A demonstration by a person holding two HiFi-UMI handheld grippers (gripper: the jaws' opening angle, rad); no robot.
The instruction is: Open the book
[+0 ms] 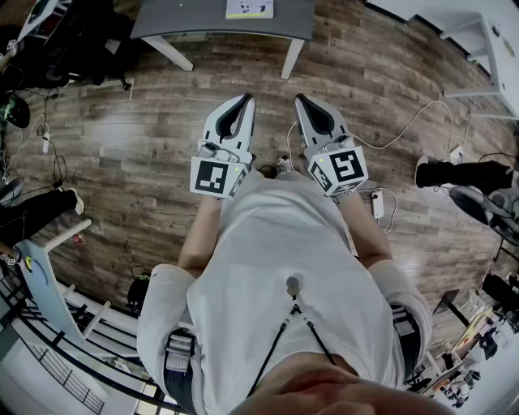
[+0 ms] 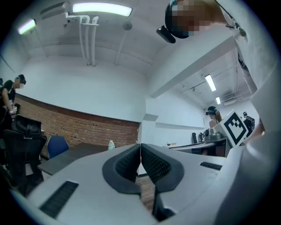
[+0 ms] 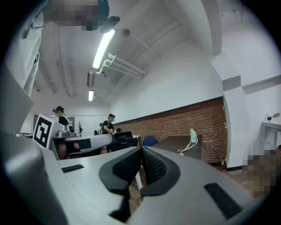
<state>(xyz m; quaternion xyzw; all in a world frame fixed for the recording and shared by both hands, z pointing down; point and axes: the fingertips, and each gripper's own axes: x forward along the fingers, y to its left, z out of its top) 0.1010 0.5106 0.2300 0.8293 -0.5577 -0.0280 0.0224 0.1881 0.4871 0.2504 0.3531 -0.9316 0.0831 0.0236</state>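
Observation:
The book (image 1: 250, 8) lies shut, pale cover up, on a grey table (image 1: 186, 20) at the top of the head view, well beyond both grippers. I hold the left gripper (image 1: 243, 102) and the right gripper (image 1: 301, 100) side by side at chest height, pointing level toward that table. In the left gripper view the gripper (image 2: 140, 147) has its dark ribbed pads pressed together with nothing between them. The right gripper view shows the same for its gripper (image 3: 141, 151). From both gripper views the book itself is hidden; only the table's edge (image 2: 72, 154) shows.
Wood floor (image 1: 146, 138) lies between me and the table, with white cables and a power strip (image 1: 378, 204) near my right side. A small bottle (image 3: 192, 136) stands on the table. Someone's dark shoe (image 1: 454, 173) is at right, office chairs (image 2: 26, 145) and white shelving (image 1: 478, 40) around.

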